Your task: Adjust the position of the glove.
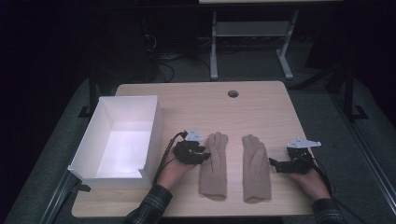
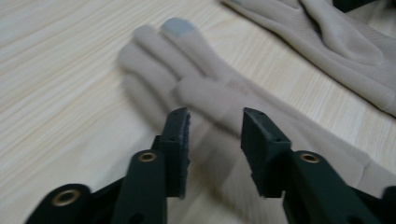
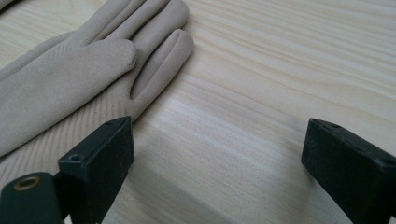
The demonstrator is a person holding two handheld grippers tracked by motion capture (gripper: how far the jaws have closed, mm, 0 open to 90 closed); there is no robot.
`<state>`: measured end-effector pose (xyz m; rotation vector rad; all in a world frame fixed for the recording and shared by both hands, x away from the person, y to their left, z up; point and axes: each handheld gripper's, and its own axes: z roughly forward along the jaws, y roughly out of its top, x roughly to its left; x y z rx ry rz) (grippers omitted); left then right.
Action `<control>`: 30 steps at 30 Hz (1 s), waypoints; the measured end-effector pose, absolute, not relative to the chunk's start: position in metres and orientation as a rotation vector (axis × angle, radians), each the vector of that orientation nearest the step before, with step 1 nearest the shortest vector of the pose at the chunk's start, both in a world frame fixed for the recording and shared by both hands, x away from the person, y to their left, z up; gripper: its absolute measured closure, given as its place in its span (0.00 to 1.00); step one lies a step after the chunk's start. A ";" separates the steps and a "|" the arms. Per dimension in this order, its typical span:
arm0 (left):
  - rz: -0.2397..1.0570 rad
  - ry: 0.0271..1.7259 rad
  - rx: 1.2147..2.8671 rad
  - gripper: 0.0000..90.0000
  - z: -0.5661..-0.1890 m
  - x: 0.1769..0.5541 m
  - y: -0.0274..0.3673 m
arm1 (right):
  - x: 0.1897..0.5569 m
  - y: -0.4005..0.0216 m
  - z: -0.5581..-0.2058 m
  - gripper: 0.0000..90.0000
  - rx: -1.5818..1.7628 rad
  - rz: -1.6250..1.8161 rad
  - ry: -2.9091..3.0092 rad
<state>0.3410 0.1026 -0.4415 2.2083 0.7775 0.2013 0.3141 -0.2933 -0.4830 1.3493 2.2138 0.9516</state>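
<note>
Two beige gloves point(image 1: 236, 167) on wooden table point(image 1: 271, 107), dark room; both tools gaping.

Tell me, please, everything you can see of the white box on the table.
The white box is an open-topped rectangular bin with thin, smooth walls, plastic or coated card by its look. It stands upright on the left part of the wooden table, its near left corner reaching past the table edge. The inside looks bare, with a bright patch of light on the floor. Its right wall lies close beside the left hand-held gripper and that gripper's cable; whether they touch cannot be told. The two beige gloves lie apart from it.
</note>
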 end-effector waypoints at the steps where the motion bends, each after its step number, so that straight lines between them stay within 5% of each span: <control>1: 0.207 0.784 2.206 0.64 -0.441 0.340 0.105 | 0.314 -0.293 -0.483 0.10 1.349 0.951 2.215; 20: 0.178 0.828 2.254 0.62 -0.465 0.345 0.097 | 0.315 -0.293 -0.483 0.10 1.338 0.956 2.223; 30: 0.087 0.823 2.249 0.92 -0.464 0.346 0.096 | 0.315 -0.294 -0.483 0.10 1.332 0.958 2.228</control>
